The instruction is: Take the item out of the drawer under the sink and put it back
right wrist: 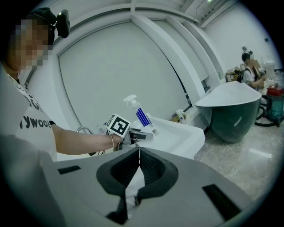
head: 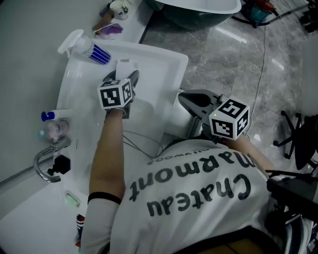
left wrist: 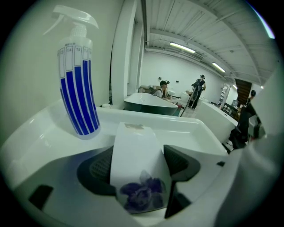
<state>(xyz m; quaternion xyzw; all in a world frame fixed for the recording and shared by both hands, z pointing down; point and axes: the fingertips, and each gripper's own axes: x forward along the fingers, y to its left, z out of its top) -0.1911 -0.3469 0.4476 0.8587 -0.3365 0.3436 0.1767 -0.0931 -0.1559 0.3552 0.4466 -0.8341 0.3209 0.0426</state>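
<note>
Glossy sink [head: 171, 62], smooth white packet [left wrist: 133, 159], translucent plastic spray bottle [left wrist: 77, 88].

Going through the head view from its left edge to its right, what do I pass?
Faucet → spray bottle → left tool, shut on a white packet → right tool, shut and empty → office chair.

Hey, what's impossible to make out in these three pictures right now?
Drawer: made out in no view; the head view has the sink and the person's shirt over it.
White packet: purple print blurred, left gripper view.
Toiletries: cut by head view's top edge.
</note>
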